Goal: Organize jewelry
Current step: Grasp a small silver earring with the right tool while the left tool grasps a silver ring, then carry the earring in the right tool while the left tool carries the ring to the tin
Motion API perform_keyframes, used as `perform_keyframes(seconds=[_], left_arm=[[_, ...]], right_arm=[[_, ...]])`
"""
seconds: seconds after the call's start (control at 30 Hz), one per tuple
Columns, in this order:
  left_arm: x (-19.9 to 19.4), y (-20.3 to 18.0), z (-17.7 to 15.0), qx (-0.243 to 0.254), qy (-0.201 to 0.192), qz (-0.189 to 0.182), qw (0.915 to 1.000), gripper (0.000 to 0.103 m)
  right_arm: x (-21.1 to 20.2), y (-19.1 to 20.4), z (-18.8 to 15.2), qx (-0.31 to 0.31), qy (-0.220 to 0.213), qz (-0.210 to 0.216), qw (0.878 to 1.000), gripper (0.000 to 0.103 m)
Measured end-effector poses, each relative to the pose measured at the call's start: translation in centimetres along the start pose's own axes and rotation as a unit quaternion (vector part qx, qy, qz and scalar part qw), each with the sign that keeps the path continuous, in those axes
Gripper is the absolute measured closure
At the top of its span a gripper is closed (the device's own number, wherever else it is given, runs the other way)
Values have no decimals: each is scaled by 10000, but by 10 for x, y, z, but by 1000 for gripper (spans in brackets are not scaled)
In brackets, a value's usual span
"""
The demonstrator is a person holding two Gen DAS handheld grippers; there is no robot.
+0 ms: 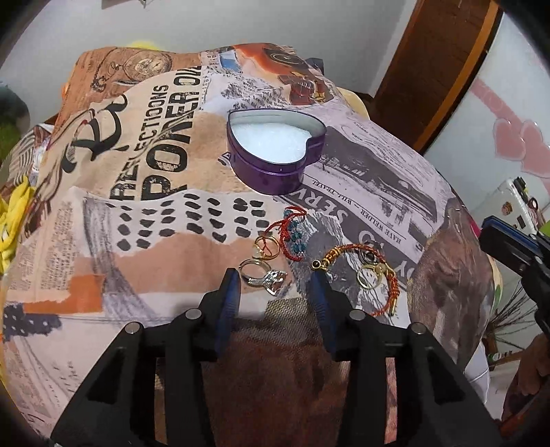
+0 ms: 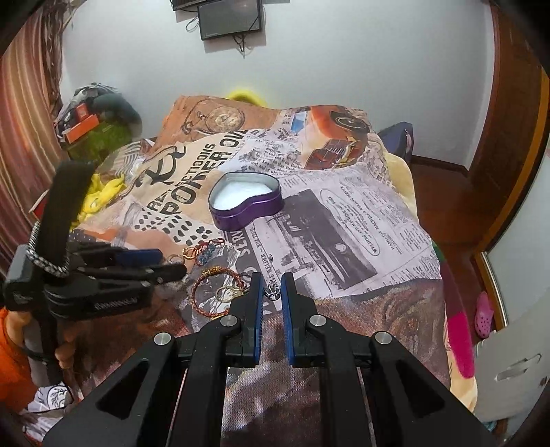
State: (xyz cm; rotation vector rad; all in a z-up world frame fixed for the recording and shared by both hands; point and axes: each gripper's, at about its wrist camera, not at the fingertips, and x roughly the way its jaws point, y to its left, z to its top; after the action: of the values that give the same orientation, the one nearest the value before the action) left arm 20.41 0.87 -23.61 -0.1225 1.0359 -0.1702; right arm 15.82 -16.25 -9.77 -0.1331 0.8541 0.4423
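Note:
An open purple heart-shaped tin [image 1: 275, 151] with white padding sits on the printed cloth; it also shows in the right wrist view [image 2: 245, 201]. Jewelry lies in front of it: a silver stone ring [image 1: 266, 276], a gold ring [image 1: 264, 249], a red beaded bracelet [image 1: 292, 233] and a red-gold bracelet [image 1: 364, 275] with gold rings. My left gripper [image 1: 275, 283] is open, just above the silver ring. My right gripper [image 2: 272, 287] is narrowly open around a small silver piece [image 2: 271, 292], with gaps to both pads. The left gripper [image 2: 165, 266] shows at left.
The printed cloth [image 1: 137, 206] covers a bed. A wooden door frame [image 1: 440, 62] and a white cabinet [image 1: 498, 120] stand at the right. Clutter with a yellow cloth [image 2: 99, 196] lies at the left. A wall-mounted screen [image 2: 230, 17] hangs behind.

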Motion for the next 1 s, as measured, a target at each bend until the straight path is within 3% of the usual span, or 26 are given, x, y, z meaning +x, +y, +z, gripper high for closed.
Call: perform_keyframes(seconds=[0.17, 0.57, 1.0], left_arm=[[8, -2, 0, 43, -17, 240, 9997, 78], [-13, -3, -3, 144, -256, 375, 9989, 78], [-62, 2, 31, 173, -1092, 451, 9928, 78]], right_arm=[[0, -2, 0, 19, -27, 7, 10000, 94], [0, -3, 3, 33, -86, 43, 9999, 94], [-6, 7, 32, -136, -482, 67, 9987, 94]])
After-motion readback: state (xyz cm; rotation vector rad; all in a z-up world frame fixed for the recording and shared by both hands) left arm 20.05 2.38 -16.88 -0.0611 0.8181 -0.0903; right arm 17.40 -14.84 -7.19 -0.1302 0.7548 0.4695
